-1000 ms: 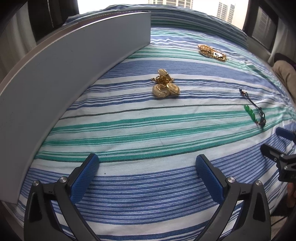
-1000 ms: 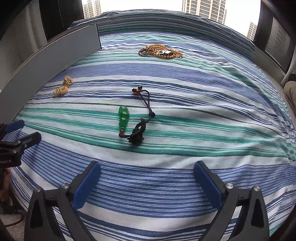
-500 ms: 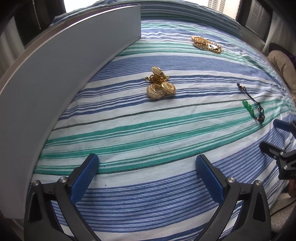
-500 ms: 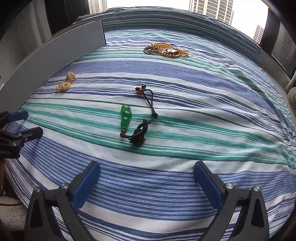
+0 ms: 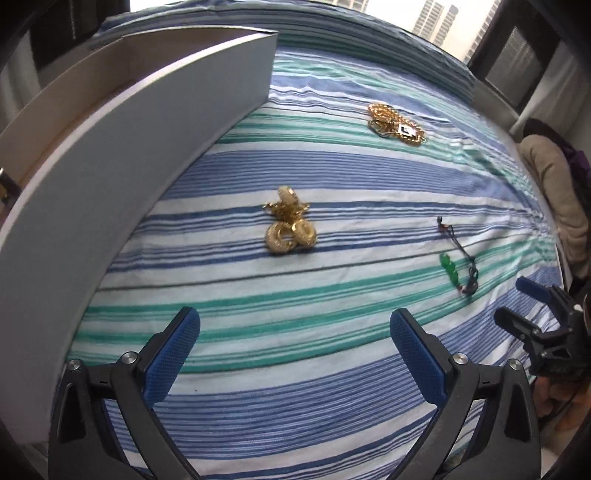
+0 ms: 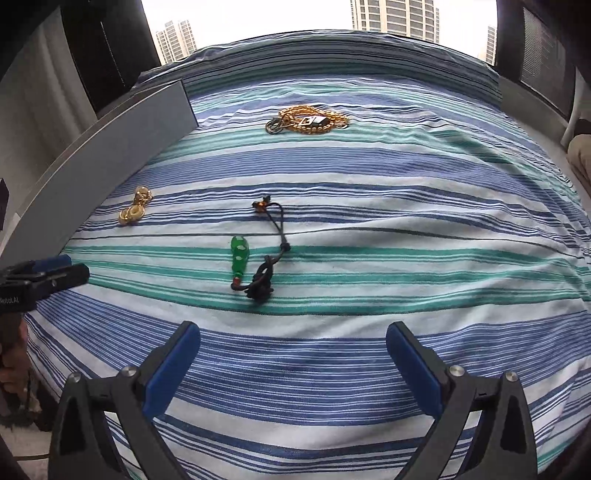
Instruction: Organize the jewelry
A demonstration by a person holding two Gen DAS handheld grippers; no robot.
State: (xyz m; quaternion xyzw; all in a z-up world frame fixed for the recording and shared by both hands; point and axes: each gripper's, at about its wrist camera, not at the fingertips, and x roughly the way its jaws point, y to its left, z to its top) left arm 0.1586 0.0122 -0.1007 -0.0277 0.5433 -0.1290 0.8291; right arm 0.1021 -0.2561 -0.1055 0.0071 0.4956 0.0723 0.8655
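Both tools hang low over the near edge of the striped bedspread (image 6: 369,177), and both are spread wide with nothing between the blue pads: the left gripper (image 5: 295,350) on one side, the right gripper (image 6: 293,354) on the other, each visible at the margin of the other's view. Just ahead of the right gripper lies the green pendant (image 6: 239,256) on its knotted black cord (image 6: 275,243), flat on a green stripe. Further in, ahead of the left gripper, sits the cluster of gold earrings (image 5: 290,225), close to the long wall of the grey box (image 5: 129,166) that runs along the left side of the bed. Well beyond, near the far end of that box, the gold bead necklace (image 6: 308,119) lies in a heap with a small dark tag on top. High-rise buildings show through the window (image 6: 388,14) at the back.
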